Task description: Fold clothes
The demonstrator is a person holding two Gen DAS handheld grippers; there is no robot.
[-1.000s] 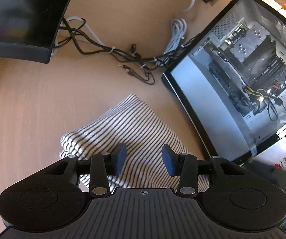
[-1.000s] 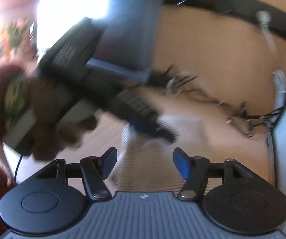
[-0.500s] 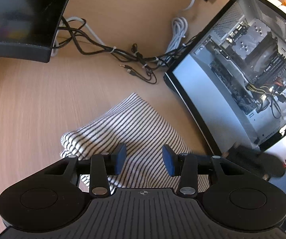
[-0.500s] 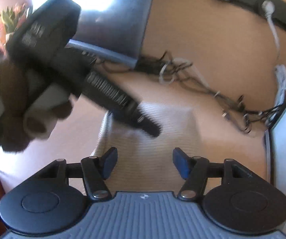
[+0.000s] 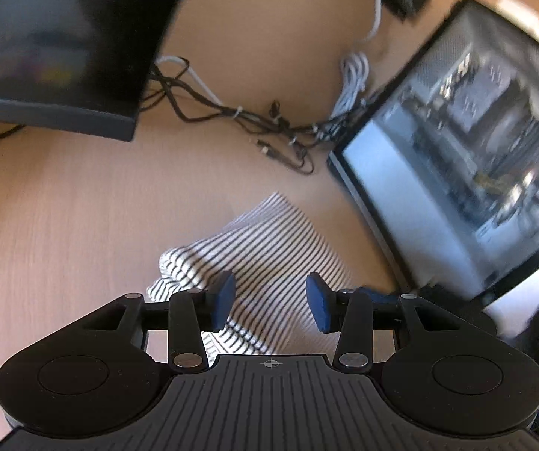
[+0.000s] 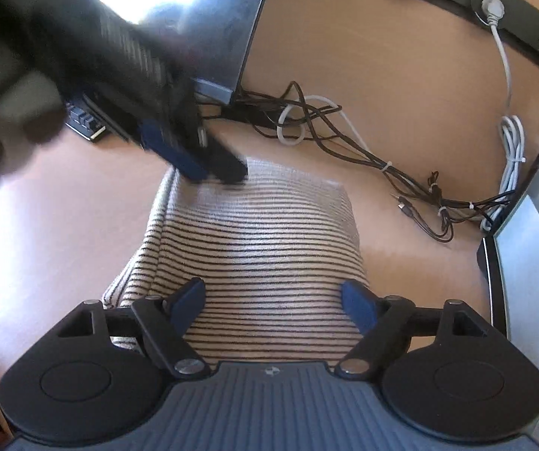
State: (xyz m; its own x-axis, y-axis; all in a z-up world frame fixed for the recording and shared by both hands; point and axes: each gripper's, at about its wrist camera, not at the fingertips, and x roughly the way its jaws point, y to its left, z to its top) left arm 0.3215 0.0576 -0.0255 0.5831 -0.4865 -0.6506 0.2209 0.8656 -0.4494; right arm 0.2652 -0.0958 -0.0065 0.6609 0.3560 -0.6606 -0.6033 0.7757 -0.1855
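Note:
A folded white cloth with thin dark stripes (image 5: pixel 269 251) (image 6: pixel 261 240) lies on the wooden desk (image 5: pixel 62 225). In the left wrist view my left gripper (image 5: pixel 271 302) hovers over the cloth's near part, its blue pads apart and pressing on nothing. My right gripper (image 6: pixel 273 300) stands over the near edge of the cloth. Its jaws are opening wide and the fabric lies below them, not pinched. In the right wrist view the left gripper (image 6: pixel 213 165) appears blurred at the cloth's far left corner, held by a hand (image 6: pixel 10 112).
A dark monitor (image 5: pixel 44 56) stands at the back left, with a keyboard (image 6: pixel 85 120) under it. Tangled black and white cables (image 5: pixel 254 127) lie behind the cloth. A glass-sided computer case (image 5: pixel 457 158) stands close on the right. A black power strip (image 6: pixel 513 22) runs along the far edge.
The right gripper's jaws have spread wider and it has sunk closer to the cloth. In its view the left gripper has shifted toward the cloth's far left corner.

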